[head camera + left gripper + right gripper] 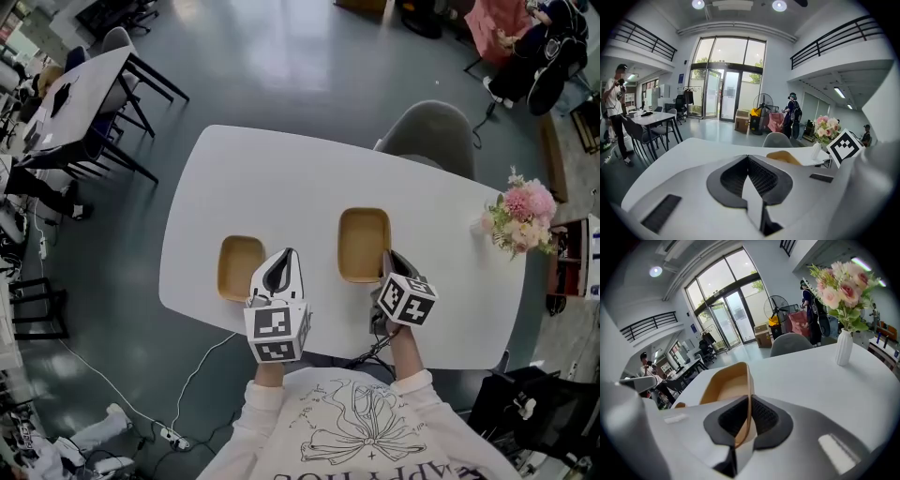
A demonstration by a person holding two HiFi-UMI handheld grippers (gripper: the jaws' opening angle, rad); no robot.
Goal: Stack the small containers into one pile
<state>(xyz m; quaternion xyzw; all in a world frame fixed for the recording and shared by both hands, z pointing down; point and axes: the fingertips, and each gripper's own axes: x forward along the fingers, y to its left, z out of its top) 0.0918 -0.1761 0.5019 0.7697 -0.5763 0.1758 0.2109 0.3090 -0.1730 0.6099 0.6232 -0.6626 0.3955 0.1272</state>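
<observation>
Two shallow tan containers lie on the white table (pixel 234 178). The left container (pixel 239 267) sits just left of my left gripper (pixel 287 255), whose jaws meet with nothing between them (pixel 748 158). My right gripper (pixel 387 264) is shut on the near right wall of the right container (pixel 363 242). The right gripper view shows that thin tan wall pinched between the pads (pixel 749 401), with the container (pixel 723 389) stretching away beyond the jaws. The same container (pixel 784 157) appears in the left gripper view, off to the right.
A white vase of pink flowers (pixel 520 220) (pixel 843 345) stands near the table's right end. A grey chair (pixel 431 136) is tucked in at the far side. The table's near edge (pixel 328 354) runs right under both grippers. People and desks are farther off in the room.
</observation>
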